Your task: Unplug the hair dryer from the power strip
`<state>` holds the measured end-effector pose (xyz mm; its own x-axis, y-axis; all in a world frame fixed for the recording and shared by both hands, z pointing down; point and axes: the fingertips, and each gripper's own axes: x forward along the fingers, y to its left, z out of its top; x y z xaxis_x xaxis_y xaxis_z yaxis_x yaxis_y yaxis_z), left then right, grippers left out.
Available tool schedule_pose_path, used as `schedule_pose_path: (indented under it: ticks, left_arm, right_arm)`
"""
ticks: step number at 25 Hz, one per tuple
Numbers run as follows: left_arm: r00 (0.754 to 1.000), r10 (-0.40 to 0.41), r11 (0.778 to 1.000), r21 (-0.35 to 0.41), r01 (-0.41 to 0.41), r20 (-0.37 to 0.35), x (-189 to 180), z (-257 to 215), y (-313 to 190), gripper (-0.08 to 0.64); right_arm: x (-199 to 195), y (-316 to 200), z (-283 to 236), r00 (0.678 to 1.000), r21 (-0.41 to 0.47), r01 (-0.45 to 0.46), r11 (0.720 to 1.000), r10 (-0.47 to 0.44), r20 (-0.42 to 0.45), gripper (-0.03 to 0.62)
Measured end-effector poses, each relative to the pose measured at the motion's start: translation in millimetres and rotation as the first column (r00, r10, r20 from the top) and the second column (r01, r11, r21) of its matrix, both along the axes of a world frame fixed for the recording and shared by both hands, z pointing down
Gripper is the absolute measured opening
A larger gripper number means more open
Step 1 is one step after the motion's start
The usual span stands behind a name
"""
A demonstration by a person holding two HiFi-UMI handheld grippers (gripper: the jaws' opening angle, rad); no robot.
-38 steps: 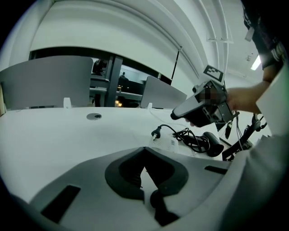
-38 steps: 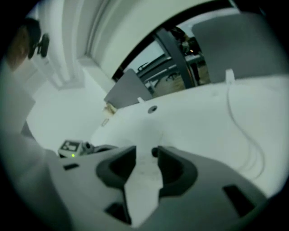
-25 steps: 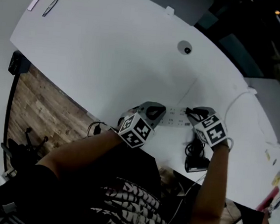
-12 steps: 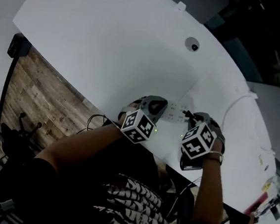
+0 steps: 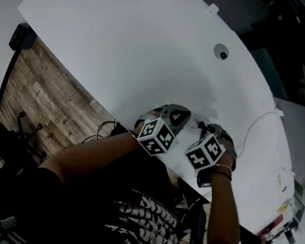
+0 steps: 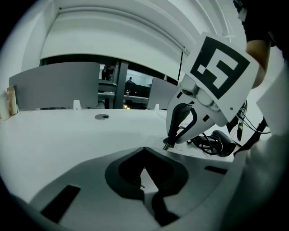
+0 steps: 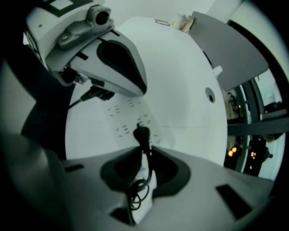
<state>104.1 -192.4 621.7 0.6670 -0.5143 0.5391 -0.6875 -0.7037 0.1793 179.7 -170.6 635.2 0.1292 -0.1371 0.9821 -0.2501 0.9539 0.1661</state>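
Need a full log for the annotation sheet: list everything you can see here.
White curved table: one, white, fills the head view.
White flat power strip: one, white, table's near edge, by both grippers.
Black plug: one, black, at a strip socket, cord trailing back.
Black hair dryer: one, black, on table right of the right gripper, cord coiled.
Round cable grommet: one, grey, mid-table.
Thin white cable: one, white, table's right part.
Grey partition panels: two, grey, behind table.
Wood-plank floor: brown, left of table.
Left gripper: one, grey-white, jaws together.
Right gripper: one, grey-white, jaws just closed onto the plug.
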Motion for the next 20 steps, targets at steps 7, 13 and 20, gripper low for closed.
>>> schedule_pose_path:
  ticks: [7,13,20]
  left_arm:
    - [0.998,-0.034,0.998,-0.046,0.031,-0.059,-3,-2,-2,0.028]
    - [0.992,-0.045,0.997,-0.073,0.036,-0.118,-5,-5,1,0.028]
    - [0.996,0.074,0.997,0.000,-0.074,-0.058,1,-6,16,0.028]
  right_arm:
    - [0,2,3,0.991,-0.044,-0.003,0.999,-0.003,-0.130,0.078]
    - [-7,2,0,0.984,-0.034,-0.025,0.999,0.019,-0.175,0.078]
    - [-42,21,-1,0.985,0.080,-0.152,0.985,0.144,0.096,0.081]
